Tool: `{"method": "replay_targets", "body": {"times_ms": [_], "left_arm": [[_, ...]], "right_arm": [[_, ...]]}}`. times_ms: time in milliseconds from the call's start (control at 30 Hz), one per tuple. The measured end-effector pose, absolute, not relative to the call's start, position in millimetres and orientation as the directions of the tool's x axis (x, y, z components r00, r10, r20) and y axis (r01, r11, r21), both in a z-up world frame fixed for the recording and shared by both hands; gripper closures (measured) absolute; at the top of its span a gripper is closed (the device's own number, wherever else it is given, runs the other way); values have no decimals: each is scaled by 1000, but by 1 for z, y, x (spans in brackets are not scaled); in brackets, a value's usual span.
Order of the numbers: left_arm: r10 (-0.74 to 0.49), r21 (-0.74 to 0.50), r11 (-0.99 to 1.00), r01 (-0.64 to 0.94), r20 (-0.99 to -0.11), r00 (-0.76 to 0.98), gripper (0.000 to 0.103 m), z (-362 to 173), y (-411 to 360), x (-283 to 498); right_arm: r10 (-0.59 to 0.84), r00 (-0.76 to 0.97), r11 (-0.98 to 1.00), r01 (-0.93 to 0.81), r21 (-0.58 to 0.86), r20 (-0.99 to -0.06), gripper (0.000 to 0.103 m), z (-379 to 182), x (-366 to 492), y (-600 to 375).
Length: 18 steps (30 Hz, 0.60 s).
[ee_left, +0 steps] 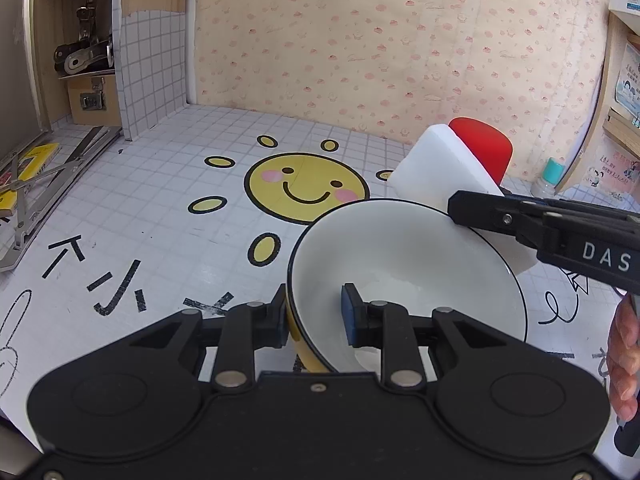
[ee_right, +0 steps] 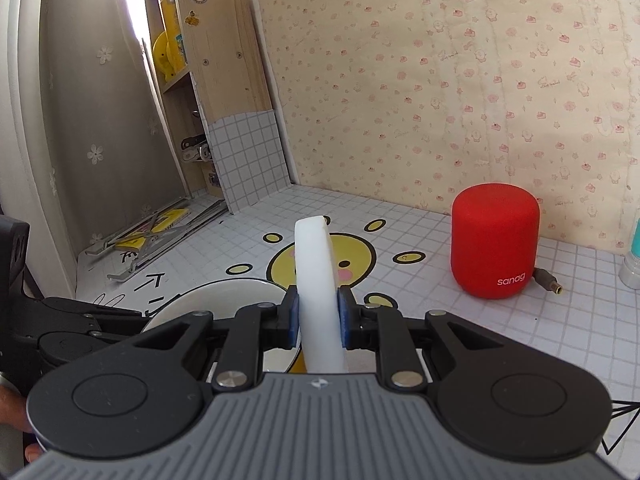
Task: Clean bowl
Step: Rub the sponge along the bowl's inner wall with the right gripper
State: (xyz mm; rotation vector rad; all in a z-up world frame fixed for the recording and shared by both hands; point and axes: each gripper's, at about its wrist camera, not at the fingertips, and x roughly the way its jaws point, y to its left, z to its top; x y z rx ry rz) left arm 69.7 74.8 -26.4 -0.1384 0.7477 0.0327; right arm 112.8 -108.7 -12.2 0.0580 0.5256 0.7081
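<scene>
Right now you have one bowl point(ee_left: 404, 276) and one white sponge block point(ee_right: 319, 300) in play. Your left gripper point(ee_left: 316, 316) pinches the bowl's near-left rim, tilted over the tiled counter point(ee_left: 160, 200); it is white inside, dark-rimmed, yellow outside, and seems empty. Your right gripper point(ee_right: 319, 320) squeezes the sponge at the bowl's far-right edge.

The round white bowl with a black rim point(ee_left: 404, 264) looks glossy glazed ceramic. The white block sponge point(ee_right: 318, 296) is matt, soft foam. The red cylindrical speaker point(ee_right: 495, 240) far right has a matt rubbery skin. The pale wooden shelf unit point(ee_right: 224, 40) far left shows bare grain.
</scene>
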Motion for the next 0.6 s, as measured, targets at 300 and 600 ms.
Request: {"method": "replay_targets", "body": {"times_ms": [300, 600], "left_arm": [[-25, -117, 990, -75, -676, 736, 76, -27, 76, 69], [-27, -125, 989, -80, -679, 733, 76, -27, 76, 70]], "right_arm": [[604, 663, 784, -595, 179, -442, 82, -9, 122, -86], [606, 658, 782, -597, 180, -448, 82, -10, 127, -83]]}}
